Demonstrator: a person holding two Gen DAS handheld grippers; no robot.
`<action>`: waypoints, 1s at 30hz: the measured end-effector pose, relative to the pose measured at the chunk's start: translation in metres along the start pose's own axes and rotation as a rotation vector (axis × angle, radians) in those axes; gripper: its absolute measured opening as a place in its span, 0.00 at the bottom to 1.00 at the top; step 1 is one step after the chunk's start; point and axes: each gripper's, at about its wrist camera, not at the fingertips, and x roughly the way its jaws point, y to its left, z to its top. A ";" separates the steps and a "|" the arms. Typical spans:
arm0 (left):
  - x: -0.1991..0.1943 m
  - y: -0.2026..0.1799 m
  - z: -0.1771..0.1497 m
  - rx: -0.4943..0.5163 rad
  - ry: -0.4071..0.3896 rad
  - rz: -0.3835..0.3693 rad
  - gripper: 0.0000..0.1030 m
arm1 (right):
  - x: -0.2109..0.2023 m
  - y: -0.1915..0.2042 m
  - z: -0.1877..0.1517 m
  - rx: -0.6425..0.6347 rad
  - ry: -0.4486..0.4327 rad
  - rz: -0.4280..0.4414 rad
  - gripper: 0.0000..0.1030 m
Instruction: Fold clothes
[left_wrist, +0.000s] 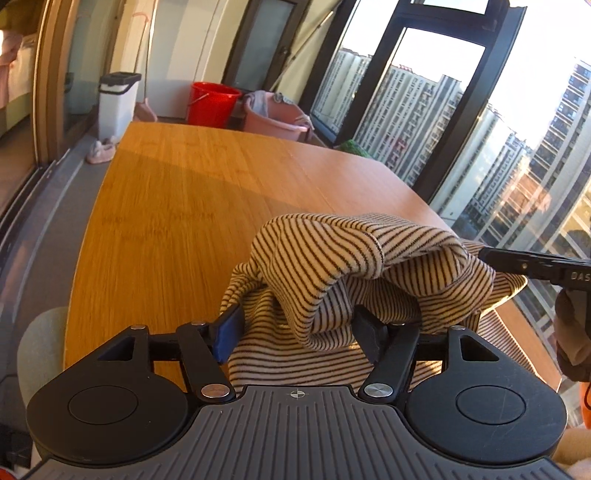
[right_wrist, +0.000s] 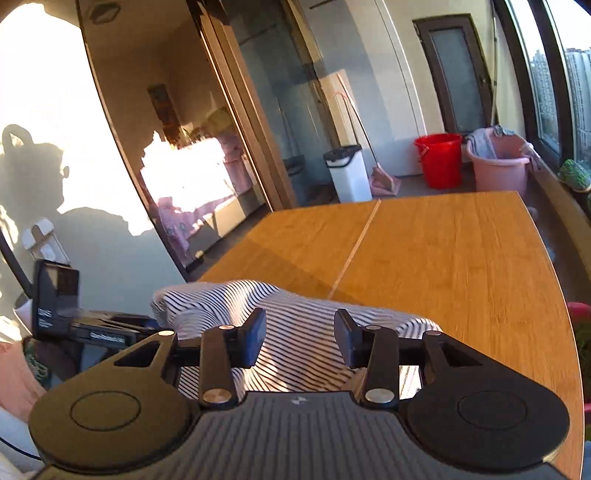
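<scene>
A cream garment with thin dark stripes (left_wrist: 332, 266) lies bunched at the near end of the wooden table (left_wrist: 184, 206). My left gripper (left_wrist: 295, 328) is open, its fingers wide apart, and a fold of the striped cloth hangs down between them. The right gripper's black body (left_wrist: 535, 267) pokes in from the right edge, touching the cloth. In the right wrist view the same garment (right_wrist: 295, 306) lies under and ahead of my right gripper (right_wrist: 299, 338), which is open with its fingers apart just above the cloth. The left gripper's body (right_wrist: 96, 328) shows at the left.
The table (right_wrist: 443, 251) stretches away ahead. Beyond its far end stand a red bucket (left_wrist: 212, 103), a pink tub (left_wrist: 273, 118) and a white bin (left_wrist: 118, 103). Tall windows (left_wrist: 443, 110) run along the right; a glass sliding door (right_wrist: 221, 129) is on the left.
</scene>
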 end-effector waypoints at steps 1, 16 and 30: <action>-0.006 0.002 0.001 0.007 -0.004 0.019 0.77 | 0.006 -0.005 -0.005 -0.009 0.019 -0.038 0.35; -0.011 -0.071 0.030 0.189 -0.117 -0.151 0.83 | -0.044 -0.024 -0.009 0.073 -0.181 -0.140 0.56; 0.021 -0.059 0.011 0.147 -0.002 -0.090 0.88 | -0.025 -0.025 -0.016 0.136 -0.129 -0.067 0.18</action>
